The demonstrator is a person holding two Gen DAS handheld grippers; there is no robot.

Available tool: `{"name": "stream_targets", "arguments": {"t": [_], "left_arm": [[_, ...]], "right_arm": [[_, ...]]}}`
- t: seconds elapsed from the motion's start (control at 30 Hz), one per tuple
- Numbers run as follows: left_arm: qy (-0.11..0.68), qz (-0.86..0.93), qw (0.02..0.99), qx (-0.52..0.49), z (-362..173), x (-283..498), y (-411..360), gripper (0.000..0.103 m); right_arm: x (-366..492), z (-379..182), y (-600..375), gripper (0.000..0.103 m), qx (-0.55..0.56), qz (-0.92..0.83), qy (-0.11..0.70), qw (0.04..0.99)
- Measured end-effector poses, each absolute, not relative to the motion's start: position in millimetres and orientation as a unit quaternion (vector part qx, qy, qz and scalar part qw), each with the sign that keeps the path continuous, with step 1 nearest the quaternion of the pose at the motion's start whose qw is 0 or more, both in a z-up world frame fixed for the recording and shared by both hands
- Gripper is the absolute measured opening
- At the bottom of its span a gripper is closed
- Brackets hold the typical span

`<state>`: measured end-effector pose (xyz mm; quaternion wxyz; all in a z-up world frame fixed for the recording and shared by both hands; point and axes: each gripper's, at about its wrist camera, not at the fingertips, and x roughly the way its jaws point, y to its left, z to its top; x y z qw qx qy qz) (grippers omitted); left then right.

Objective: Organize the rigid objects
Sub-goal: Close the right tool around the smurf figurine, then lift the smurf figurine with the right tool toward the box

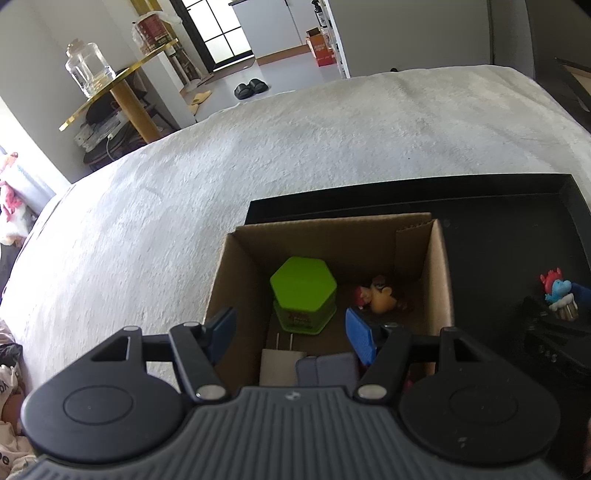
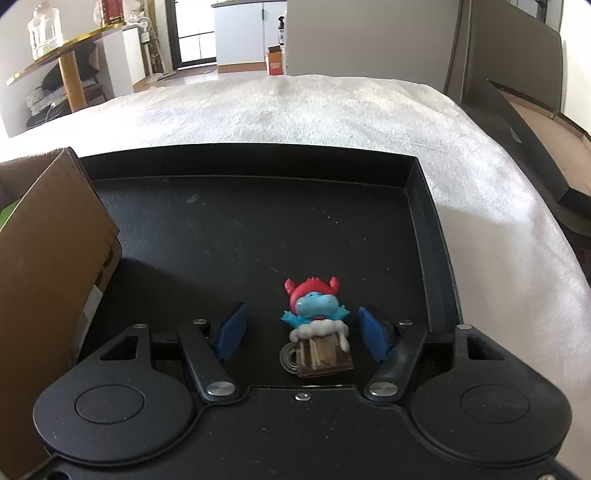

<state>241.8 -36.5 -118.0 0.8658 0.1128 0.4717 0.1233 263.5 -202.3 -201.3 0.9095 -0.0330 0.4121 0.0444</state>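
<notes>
Claws both released: right claw (image 2: 301, 334) straddles figurine (image 2: 314, 330) (untouched), left claw (image 1: 290, 332) above box (image 1: 441, 266).

This was a home. The work went on upon a bed with a soft white blanket (image 1: 295, 155). Beside it stood a gold shelf (image 1: 122, 92) with a big glass jar (image 1: 88, 70) on it. A pair of black slippers (image 1: 251, 88) lay on the floor near a dark-framed glass door (image 1: 218, 33). White cupboards (image 2: 240, 33) stood farther back.
</notes>
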Motion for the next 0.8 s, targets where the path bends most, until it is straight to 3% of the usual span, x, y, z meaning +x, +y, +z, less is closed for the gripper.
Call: {"name": "stream_targets", "arguments": {"t": [0.13,0.8], "left_arm": [[0.472,0.127,0.866,0.108,-116.8,237.5,-32.0,0.064],[0.445,0.151,0.881,0.059,-87.4,203.4,15.6,0.064]], "right_arm": [[261.6,-199.0,-199.7,0.038,-0.053,0.060,0.405,0.911],[239.7,-153.3,-190.3,0.038,-0.058,0.080,0.377,0.921]]}}
